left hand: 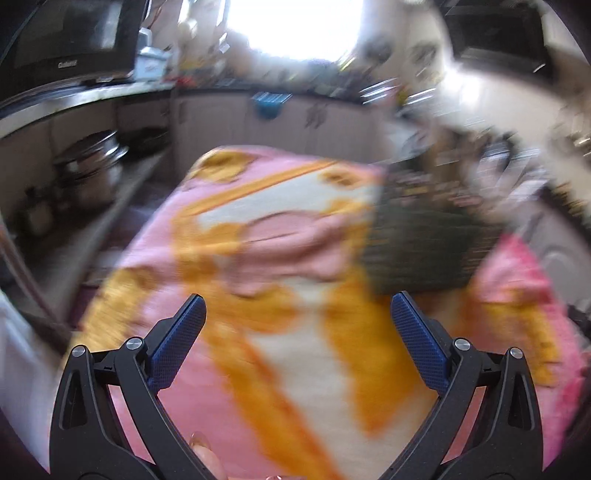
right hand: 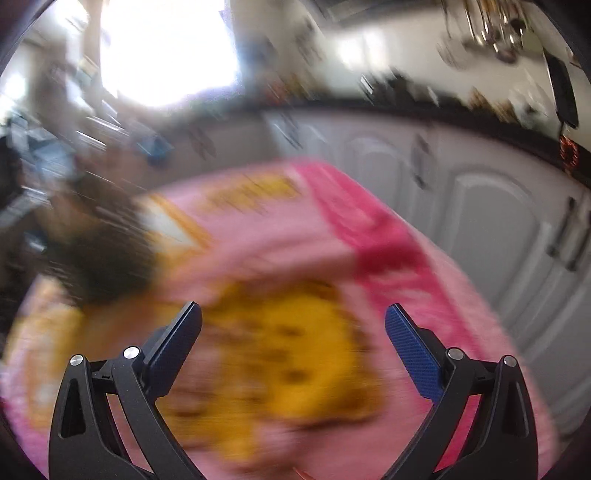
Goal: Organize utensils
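Both views are blurred by motion. My left gripper (left hand: 298, 306) is open and empty above a pink, orange and white patterned cloth (left hand: 280, 354) that covers a table. A dark green basket-like container (left hand: 424, 243) sits on the cloth ahead and to the right of it. My right gripper (right hand: 293, 315) is open and empty above the same cloth (right hand: 288, 343). The dark container (right hand: 107, 258) shows at the left in the right wrist view. I cannot make out single utensils.
A microwave (left hand: 70, 40) stands on a counter at the upper left, with steel pots (left hand: 92, 162) on a shelf below. White cabinet doors (right hand: 491, 229) line the right side. Ladles hang on the wall (right hand: 491, 29). A bright window (left hand: 295, 26) is behind.
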A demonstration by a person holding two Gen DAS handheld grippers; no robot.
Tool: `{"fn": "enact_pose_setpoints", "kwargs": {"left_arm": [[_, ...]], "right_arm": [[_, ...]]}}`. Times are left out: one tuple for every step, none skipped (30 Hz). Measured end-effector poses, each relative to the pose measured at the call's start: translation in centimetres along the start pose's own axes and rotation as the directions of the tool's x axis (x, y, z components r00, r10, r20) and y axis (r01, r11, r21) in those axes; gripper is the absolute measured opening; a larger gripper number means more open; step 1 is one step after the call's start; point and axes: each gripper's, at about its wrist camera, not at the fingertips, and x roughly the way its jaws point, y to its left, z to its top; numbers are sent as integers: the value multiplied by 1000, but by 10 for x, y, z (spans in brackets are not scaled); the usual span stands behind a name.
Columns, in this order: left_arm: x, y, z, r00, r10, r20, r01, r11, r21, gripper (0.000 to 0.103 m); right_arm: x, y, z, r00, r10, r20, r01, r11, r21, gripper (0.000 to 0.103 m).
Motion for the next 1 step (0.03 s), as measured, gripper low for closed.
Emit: {"fn": "enact_pose_setpoints", "kwargs": {"left_arm": [[17,11,6,999,33,-32,-34,999,-12,93]], "right_arm": [[24,-11,6,997,-36,-75,37,999,10,97]]}}
